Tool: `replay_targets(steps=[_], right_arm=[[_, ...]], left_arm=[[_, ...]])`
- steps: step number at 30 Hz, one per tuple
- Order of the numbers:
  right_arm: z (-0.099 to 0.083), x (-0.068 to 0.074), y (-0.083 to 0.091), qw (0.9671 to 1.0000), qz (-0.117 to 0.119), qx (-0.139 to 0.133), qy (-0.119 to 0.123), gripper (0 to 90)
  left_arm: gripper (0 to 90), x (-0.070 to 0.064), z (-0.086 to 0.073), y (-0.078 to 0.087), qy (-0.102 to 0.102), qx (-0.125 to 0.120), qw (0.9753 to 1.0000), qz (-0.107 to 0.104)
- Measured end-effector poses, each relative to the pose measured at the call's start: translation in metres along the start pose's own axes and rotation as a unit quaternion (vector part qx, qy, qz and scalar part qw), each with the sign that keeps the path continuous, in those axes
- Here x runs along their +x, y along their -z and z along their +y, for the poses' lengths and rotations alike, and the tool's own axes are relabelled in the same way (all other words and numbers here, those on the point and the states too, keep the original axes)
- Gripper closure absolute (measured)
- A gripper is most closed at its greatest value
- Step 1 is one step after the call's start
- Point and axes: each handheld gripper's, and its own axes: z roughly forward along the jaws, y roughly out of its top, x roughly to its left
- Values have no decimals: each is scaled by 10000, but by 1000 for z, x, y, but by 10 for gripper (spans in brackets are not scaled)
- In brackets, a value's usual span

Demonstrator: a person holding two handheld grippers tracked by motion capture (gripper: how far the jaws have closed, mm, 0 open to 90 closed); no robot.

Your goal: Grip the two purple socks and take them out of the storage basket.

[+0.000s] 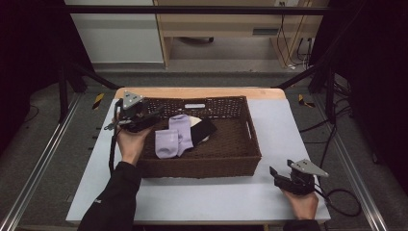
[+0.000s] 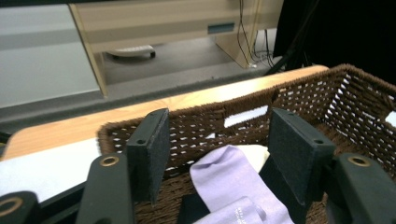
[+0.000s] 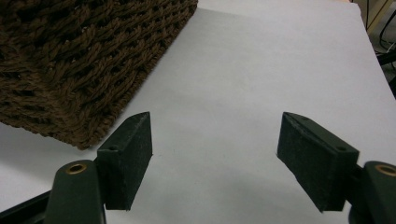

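A brown wicker basket [image 1: 250,149] stands on the white table top. Inside it lie two lilac socks [image 1: 173,137], a black item [image 1: 204,129] and a pale cream piece [image 1: 195,120] under them. My left gripper [image 1: 144,118] hovers over the basket's left rim, open, with nothing between its jaws; the left gripper view looks past them onto a lilac sock [image 2: 233,179] and the basket's far wall [image 2: 322,93]. My right gripper [image 1: 284,177] rests open near the table's front right corner, and the basket's corner [image 3: 79,70] fills the upper left of the right gripper view.
The white mat [image 1: 284,130] covers a wooden table [image 1: 202,92]. Metal frame rails [image 1: 43,163] run along both sides. A wooden cabinet [image 1: 216,29] and cables [image 1: 293,48] stand on the floor beyond. Bare mat [image 3: 243,74] stretches ahead of the right gripper.
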Motion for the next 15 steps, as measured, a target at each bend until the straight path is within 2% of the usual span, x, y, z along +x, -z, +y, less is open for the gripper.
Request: replay_targets(steps=[3,6,11,15], right_arm=[[0,-1,0,10000,24,3,-38,266],[0,-1,1,10000,26,-8,-65,265],[-1,-1,1,10000,32,8,-68,264],[-1,-1,1,10000,30,16,-67,265]], left_arm=[[374,-3,-4,-11,-80,119,9999,19],[383,-5,-8,-18,-62,168,9998,35],[384,-5,-20,-31,-32,443,9990,3],[381,-5,-27,-36,-92,608,9981,-14]])
